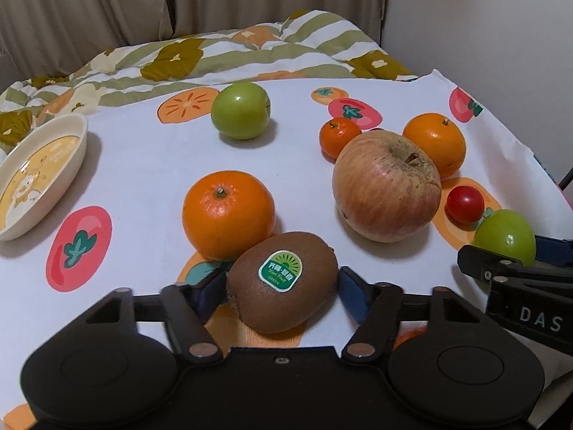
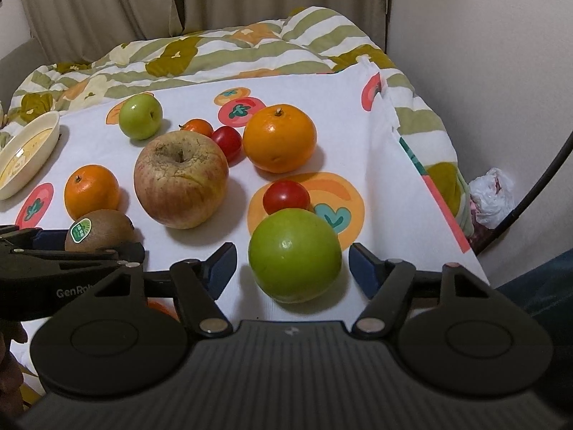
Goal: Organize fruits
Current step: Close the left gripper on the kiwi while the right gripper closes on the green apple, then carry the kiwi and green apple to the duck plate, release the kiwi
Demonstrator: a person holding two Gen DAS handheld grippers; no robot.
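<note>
where curtains (image 1: 89, 0) hang, fruit-print tablecloth (image 1: 150, 165) (quilt (image 1: 222, 53) behind)

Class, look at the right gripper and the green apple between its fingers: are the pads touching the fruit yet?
Apart. The right wrist view shows white cloth between the green apple and each pad of the right gripper.

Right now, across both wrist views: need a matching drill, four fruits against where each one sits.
Things:
1. kiwi
2. near green apple
3. large red apple
4. far green apple

Places:
A. far side of the cloth, nearest the quilt
B. between the right gripper's fingers
C. middle of the cloth, among the oranges
D. between the left gripper's fingers

Pairs: 1-D, 2-B, 3-C, 4-A
</note>
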